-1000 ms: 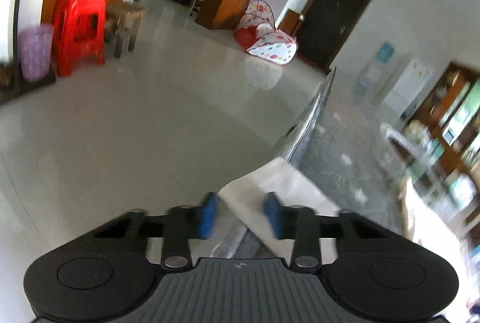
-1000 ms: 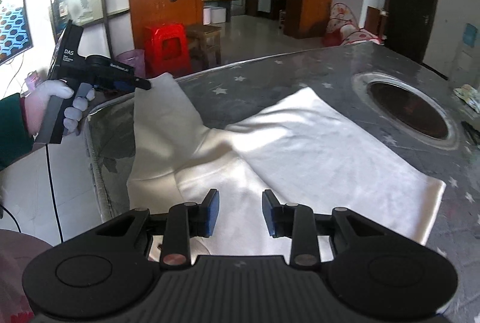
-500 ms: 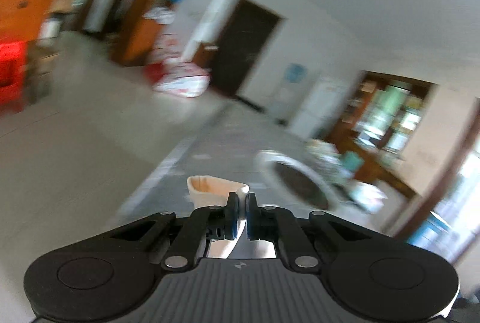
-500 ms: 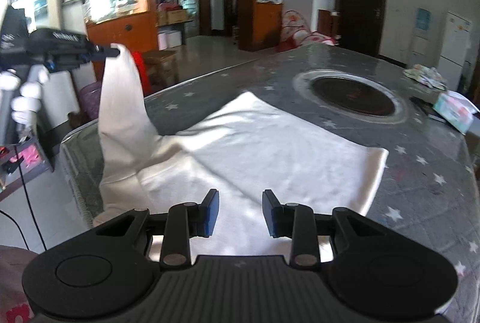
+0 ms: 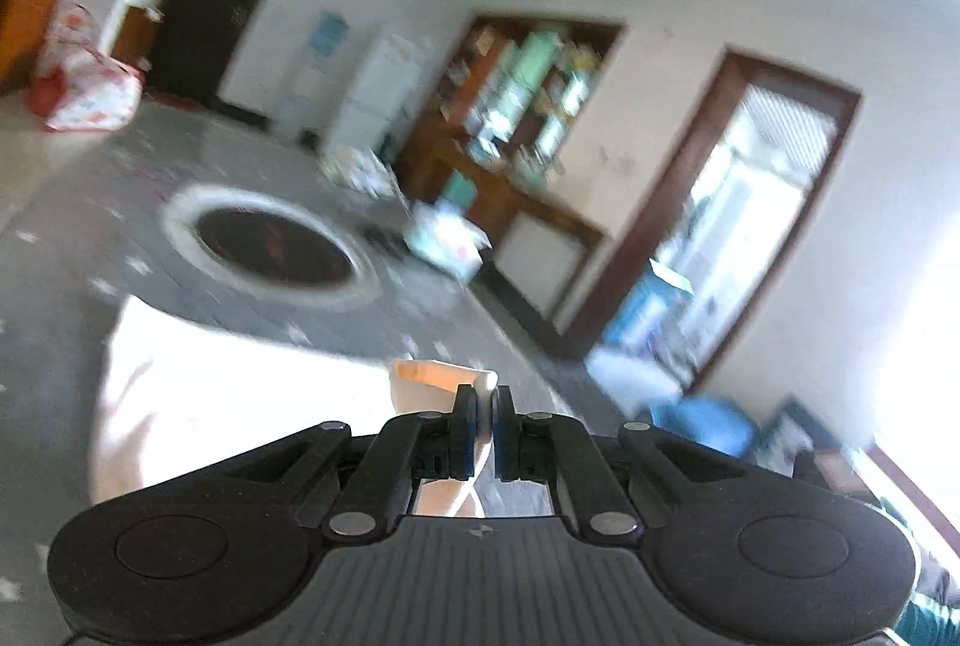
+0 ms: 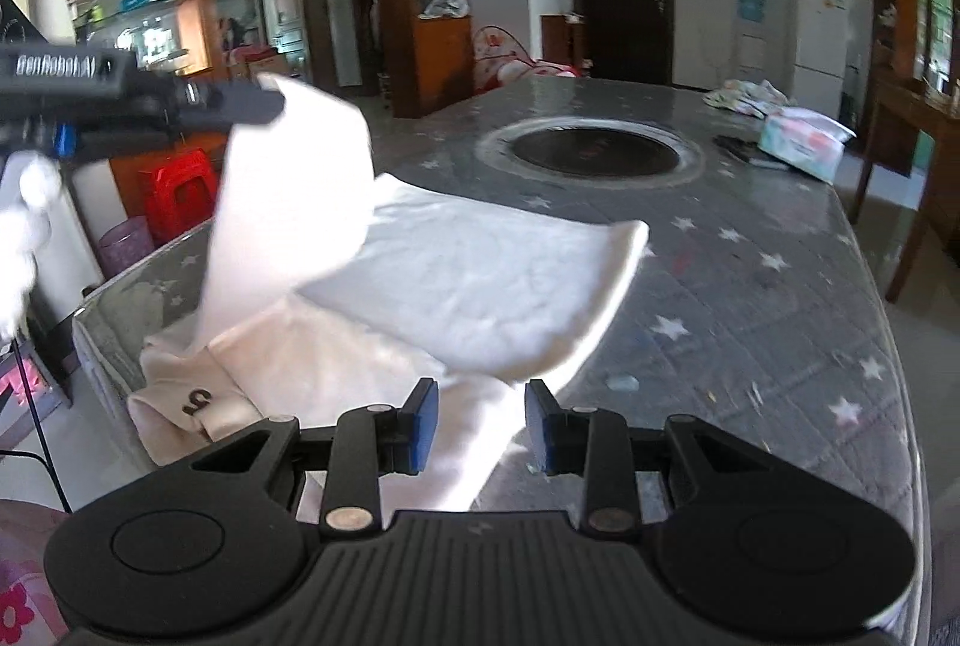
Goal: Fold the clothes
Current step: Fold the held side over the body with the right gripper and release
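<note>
One white garment [image 6: 480,280], two grippers, one tissue pack [image 6: 804,144], one red stool [image 6: 180,190]

Left view motion-blurred, doorway [image 5: 750,202] glare blown out; right view sharper, fisheye-bent edges.

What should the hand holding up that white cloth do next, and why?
Probably carry the lifted flap across and lay it on the flat part. The left gripper is pinching the white garment's edge in the air, while the right gripper hangs open, holding nothing.

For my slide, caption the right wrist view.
Left gripper lifts a sleeve of the white garment above the star-patterned table; right gripper hovers open.
</note>
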`<state>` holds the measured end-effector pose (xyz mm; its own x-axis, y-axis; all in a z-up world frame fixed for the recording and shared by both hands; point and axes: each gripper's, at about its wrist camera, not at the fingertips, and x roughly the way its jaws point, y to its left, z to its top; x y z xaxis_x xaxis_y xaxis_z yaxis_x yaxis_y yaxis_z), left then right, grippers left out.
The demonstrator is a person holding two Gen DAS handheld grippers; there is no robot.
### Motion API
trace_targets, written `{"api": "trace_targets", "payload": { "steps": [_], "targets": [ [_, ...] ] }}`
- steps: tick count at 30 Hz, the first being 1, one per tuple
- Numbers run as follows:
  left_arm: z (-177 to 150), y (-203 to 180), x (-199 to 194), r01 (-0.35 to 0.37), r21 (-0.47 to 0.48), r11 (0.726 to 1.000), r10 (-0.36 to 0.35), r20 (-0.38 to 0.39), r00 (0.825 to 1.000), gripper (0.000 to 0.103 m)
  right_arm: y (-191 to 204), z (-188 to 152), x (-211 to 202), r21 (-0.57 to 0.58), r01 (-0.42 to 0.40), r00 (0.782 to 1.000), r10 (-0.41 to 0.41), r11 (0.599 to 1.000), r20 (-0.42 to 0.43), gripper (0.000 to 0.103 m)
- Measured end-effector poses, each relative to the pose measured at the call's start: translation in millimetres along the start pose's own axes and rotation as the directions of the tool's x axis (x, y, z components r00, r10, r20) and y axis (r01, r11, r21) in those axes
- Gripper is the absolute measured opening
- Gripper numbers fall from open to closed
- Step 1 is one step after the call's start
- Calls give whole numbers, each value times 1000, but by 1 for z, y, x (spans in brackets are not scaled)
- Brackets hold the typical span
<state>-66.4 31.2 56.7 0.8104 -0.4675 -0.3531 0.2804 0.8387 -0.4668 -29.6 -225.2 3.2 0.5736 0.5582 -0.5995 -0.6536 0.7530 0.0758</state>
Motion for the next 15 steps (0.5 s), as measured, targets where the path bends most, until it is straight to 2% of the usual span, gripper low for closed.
{"api": "trace_targets", "payload": {
  "steps": [4,6,8,12,15],
  "targets": [
    [-16,-4,17,44,56,997,-38,-107,994,17,-5,-2,-3,14,18,1000,-18,1000,0,31],
    [-23,-4,14,28,93,995,-17,-117,993,24,-4,-1,-1,9,17,1000,-17,1000,-2,31],
    [-28,2,5,-7,126,992,21,-110,994,37,-4,1,0,4,16,1000,-16,1000,-5,31],
    [-33,17,-12,-80,161,984,97,-100,990,40,1,3,8,-6,4,1000,-4,1000,-16,31],
    [-39,29,-21,-134,222,966,161,-107,981,40,7,3,14,-16,-16,999,16,1000,-29,31]
  ]
}}
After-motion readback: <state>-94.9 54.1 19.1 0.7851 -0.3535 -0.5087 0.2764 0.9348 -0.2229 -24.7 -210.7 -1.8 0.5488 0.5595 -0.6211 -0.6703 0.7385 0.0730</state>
